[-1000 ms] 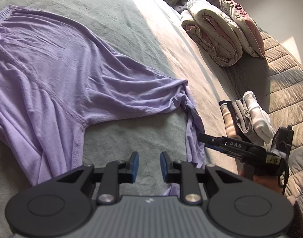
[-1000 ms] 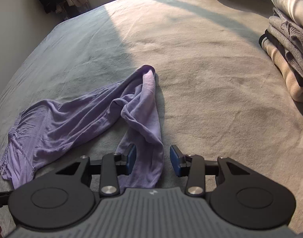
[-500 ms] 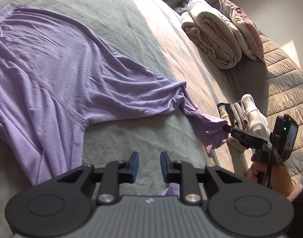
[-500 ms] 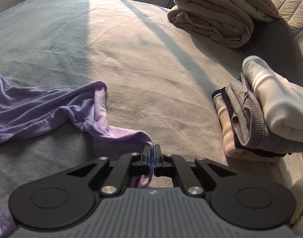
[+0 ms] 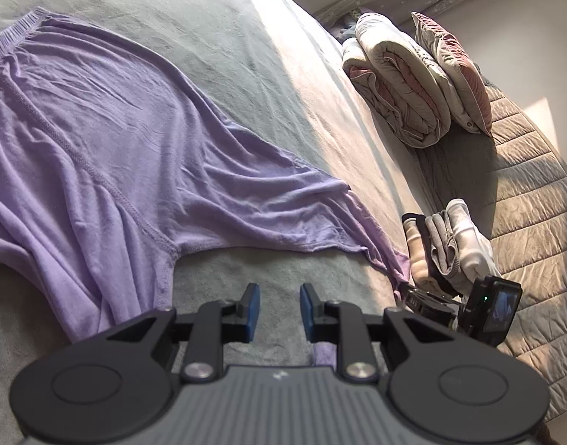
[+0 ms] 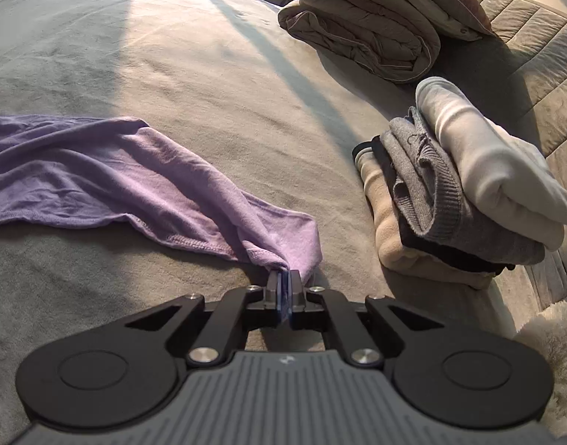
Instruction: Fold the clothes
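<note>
Lilac trousers being stretched flat for folding

The lilac trousers [image 5: 109, 155] lie spread on the grey bedspread [image 5: 246, 55], one leg drawn out toward the folded stack [image 6: 450, 200] beside them. The right gripper [image 6: 284, 285] is clamped tight on that leg's hem; the left gripper [image 5: 276, 311] hovers with jaws parted over bare bedspread near the crotch seam. Likely next: the other leg needs catching and laying alongside. No legible writing shows.
</note>
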Demonstrator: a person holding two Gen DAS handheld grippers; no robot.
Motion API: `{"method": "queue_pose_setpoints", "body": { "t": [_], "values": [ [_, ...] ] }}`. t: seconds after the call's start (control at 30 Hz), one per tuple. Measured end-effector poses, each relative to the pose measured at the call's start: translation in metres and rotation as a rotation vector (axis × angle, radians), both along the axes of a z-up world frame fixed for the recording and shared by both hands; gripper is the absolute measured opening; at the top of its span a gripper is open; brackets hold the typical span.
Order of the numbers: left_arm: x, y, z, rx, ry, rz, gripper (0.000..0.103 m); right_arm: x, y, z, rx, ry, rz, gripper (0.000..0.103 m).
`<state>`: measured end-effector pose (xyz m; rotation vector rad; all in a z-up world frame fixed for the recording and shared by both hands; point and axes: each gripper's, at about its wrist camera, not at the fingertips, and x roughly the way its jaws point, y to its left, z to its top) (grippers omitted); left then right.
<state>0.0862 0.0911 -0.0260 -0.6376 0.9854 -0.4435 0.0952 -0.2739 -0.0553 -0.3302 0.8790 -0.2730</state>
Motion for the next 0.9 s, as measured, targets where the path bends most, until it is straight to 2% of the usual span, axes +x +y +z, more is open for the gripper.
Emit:
{"method": "queue_pose_setpoints", "body": {
  "t": [0.03, 0.1, 0.17, 0.23, 0.27, 0.3, 0.47, 0.63, 0.9],
  "values": [
    [0.0, 0.003, 0.001, 0.007, -0.006, 0.003, 0.023, -0.002, 0.0, -0.002, 0.003, 0.008, -0.005, 0.004],
    [0.0, 0.011, 0.003, 0.022, -0.018, 0.011, 0.023, -0.008, 0.002, 0.001, 0.048, 0.009, -0.017, 0.015],
    [-0.001, 0.021, 0.006, 0.034, -0.028, 0.027, 0.023, -0.015, 0.004, 0.004, 0.097, 0.009, -0.029, 0.016],
    [-0.002, 0.031, 0.008, 0.037, -0.035, 0.045, 0.024, -0.022, 0.009, 0.009, 0.143, 0.006, -0.031, 0.027],
    [-0.004, 0.035, 0.009, 0.036, -0.038, 0.054, 0.024, -0.027, 0.013, 0.011, 0.165, 0.002, -0.024, 0.043],
    [-0.005, 0.04, 0.01, 0.035, -0.042, 0.063, 0.024, -0.031, 0.017, 0.014, 0.187, -0.001, -0.017, 0.047],
    [-0.015, 0.055, 0.012, 0.034, -0.048, 0.095, 0.025, -0.051, 0.035, 0.026, 0.296, -0.012, 0.026, 0.047],
    [-0.023, 0.063, 0.01, 0.04, -0.034, 0.106, 0.025, -0.064, 0.052, 0.027, 0.436, 0.037, 0.098, 0.047],
    [-0.031, 0.059, 0.001, 0.0, 0.0, 0.041, 0.025, -0.086, 0.089, 0.032, 0.575, 0.067, 0.185, 0.047]
  ]
}}
